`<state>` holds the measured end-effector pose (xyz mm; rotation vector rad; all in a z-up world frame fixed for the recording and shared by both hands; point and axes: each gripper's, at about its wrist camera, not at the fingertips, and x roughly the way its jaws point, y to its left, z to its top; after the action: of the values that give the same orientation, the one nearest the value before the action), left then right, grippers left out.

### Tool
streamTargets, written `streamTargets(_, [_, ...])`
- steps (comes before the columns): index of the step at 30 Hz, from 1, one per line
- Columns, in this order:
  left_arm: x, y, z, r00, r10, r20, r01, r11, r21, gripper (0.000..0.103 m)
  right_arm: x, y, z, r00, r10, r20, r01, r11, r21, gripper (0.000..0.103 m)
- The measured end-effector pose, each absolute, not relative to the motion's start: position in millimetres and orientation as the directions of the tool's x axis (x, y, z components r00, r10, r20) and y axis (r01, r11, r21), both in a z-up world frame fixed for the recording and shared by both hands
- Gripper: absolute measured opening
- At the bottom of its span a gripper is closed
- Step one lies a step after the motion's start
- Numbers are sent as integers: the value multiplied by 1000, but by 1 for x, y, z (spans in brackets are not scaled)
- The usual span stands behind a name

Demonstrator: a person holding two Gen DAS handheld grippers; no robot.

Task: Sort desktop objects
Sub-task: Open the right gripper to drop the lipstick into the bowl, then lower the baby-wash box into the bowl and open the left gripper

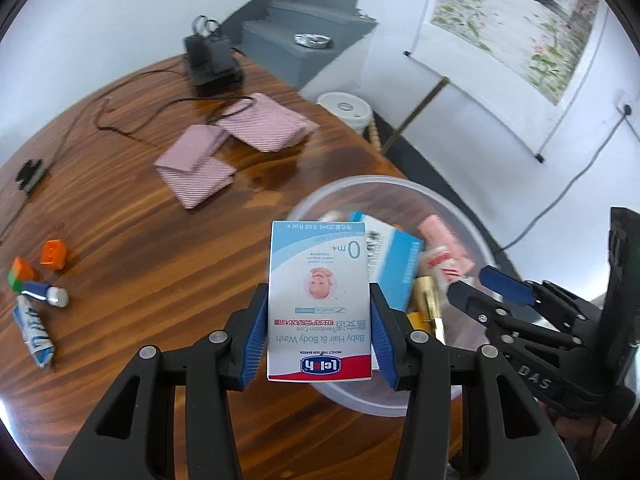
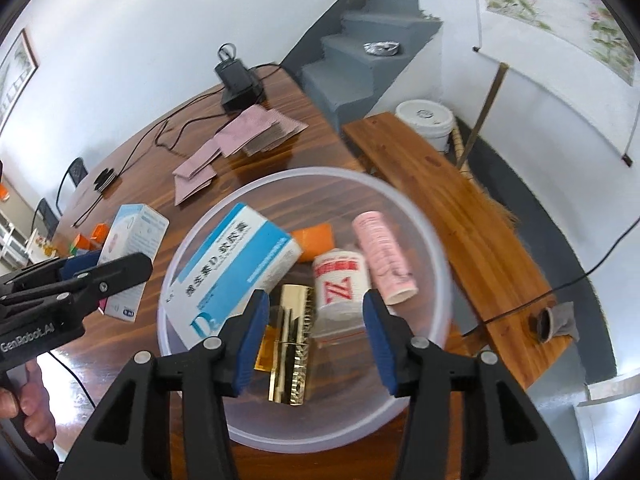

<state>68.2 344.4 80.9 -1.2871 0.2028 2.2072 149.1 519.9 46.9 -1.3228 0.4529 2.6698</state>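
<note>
My left gripper (image 1: 319,332) is shut on a white and light-blue baby wash box (image 1: 319,304), held above the near-left rim of a clear plastic bowl (image 1: 476,224). In the right wrist view the same box (image 2: 132,256) sits in the left gripper (image 2: 108,268), left of the bowl (image 2: 432,216). My right gripper (image 2: 316,336) is open and empty above the bowl. The bowl holds a blue-white medicine box (image 2: 236,268), a gold item (image 2: 292,340), a white bottle (image 2: 342,284), a pink tube (image 2: 384,252) and an orange piece (image 2: 314,240).
On the wooden table (image 1: 140,240) lie an orange cube (image 1: 53,255), a colour block (image 1: 20,274), a toothpaste tube (image 1: 34,324), pink striped cloth pouches (image 1: 240,140), a black charger with cables (image 1: 212,64). A wooden bench (image 2: 460,208) stands to the right.
</note>
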Motion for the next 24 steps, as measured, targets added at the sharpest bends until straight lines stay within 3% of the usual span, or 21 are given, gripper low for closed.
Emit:
streamTargets(12, [91,386,84,-268,522,-810,-682,-696,-223,50,169,544,51,-609,67,-790,-345,-920,188,53])
streamTargets(20, [91,392,79,-248,514,-821,-669,-704,-238,50,175,546,52,-607,74,-791,-351,-918,183,53])
streamTargets(22, [90,388,82,-262,526,-809,-658,-711,-250,65,176,545,52,-607,68,-792,-346,-920,185,53])
streamTargets(24, [89,380,87,-287,546,-787,-642,-719,-265,73,175,543,51,-607,62,-793,-338,-922,187,53])
